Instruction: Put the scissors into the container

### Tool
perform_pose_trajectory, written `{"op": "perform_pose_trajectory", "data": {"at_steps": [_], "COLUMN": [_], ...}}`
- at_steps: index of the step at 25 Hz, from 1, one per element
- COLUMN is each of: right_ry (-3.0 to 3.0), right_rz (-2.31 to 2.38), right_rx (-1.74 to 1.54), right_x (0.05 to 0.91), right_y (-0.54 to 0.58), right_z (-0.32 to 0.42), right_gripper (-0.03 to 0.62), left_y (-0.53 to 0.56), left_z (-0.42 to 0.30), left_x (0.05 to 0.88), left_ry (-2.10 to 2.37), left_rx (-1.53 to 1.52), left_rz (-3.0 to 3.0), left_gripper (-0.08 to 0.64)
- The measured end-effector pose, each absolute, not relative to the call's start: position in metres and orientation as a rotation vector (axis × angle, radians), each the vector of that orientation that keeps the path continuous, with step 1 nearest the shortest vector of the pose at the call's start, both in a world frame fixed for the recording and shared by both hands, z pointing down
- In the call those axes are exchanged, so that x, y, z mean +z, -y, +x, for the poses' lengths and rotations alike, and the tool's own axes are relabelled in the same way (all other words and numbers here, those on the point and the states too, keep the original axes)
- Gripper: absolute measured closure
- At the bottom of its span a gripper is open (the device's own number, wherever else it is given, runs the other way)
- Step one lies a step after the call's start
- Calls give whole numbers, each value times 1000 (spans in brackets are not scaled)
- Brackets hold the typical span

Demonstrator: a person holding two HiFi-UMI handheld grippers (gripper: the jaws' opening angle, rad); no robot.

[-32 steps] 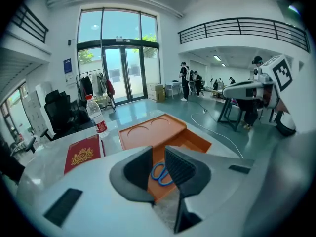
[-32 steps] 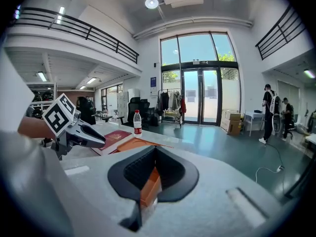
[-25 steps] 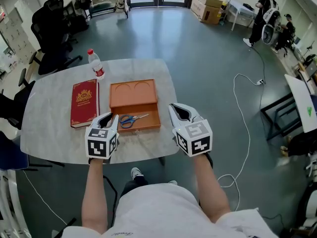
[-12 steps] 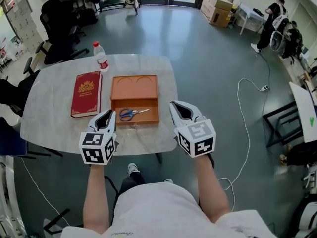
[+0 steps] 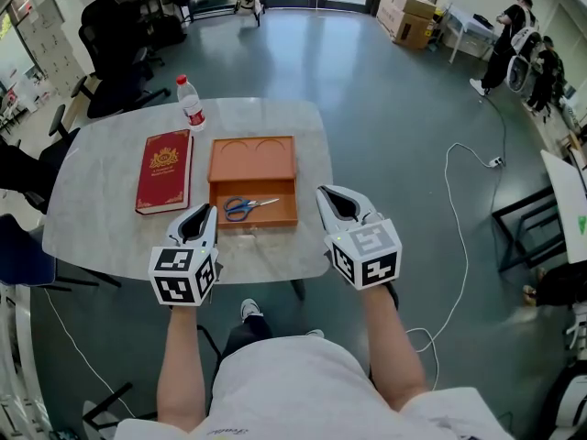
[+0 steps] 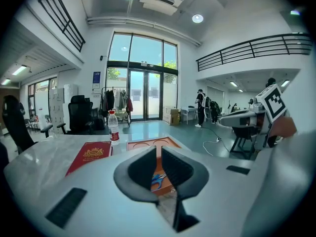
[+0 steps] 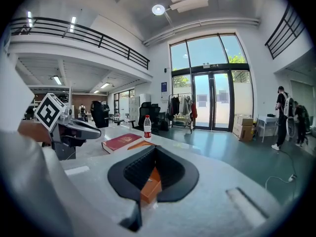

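The scissors (image 5: 246, 208), with blue handles, lie flat in the near compartment of the orange container (image 5: 252, 159), handles to the left and blades pointing right. The far part of the container shows two round recesses. The container sits on the pale counter (image 5: 101, 227), toward its right side. Just left of it lies a red book (image 5: 166, 170) with a gold emblem, close beside it, though no view shows whether they touch. A water bottle (image 5: 192, 104) with a red cap stands upright at the far end of the book.

The left tool (image 5: 202, 216) hangs over the near edge of the counter, just near-left of the container. In its own view its jaws stand a narrow gap apart with nothing between them, and the scissors (image 6: 158, 180) show through that gap. The right tool (image 5: 332, 200) is held at the near right corner of the counter, to the right of the container. Its jaws meet at the tips and grip nothing, with a corner of the container (image 7: 149, 189) visible beyond them.
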State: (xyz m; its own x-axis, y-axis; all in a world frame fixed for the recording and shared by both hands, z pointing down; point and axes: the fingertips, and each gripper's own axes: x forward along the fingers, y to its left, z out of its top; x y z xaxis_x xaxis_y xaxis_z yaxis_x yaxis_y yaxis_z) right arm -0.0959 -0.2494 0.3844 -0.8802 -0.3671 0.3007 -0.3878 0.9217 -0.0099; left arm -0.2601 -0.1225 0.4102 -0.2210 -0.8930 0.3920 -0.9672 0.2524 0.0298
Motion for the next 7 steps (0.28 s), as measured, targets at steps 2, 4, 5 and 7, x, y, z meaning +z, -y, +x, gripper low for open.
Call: {"op": "perform_pose_trajectory", "data": {"at_steps": [2, 4, 5, 7], "right_ry": [2786, 2785, 2785, 2786], "right_rz": [560, 561, 561, 561], "right_rx": [102, 105, 105, 107], "right_x": [385, 385, 385, 386], "right_y": [250, 250, 251, 251], "right_z": [-96, -96, -96, -96], "right_gripper": [588, 588, 588, 588], "left_y": [124, 125, 125, 126], "left_z": [-259, -258, -258, -256], "left_x": [410, 412, 412, 414], "left_ry": [2197, 2191, 2189, 2183], "left_rx": [316, 322, 326, 334], "left_rz": [1715, 1717, 1718, 1720], "left_gripper": [526, 526, 526, 526]}}
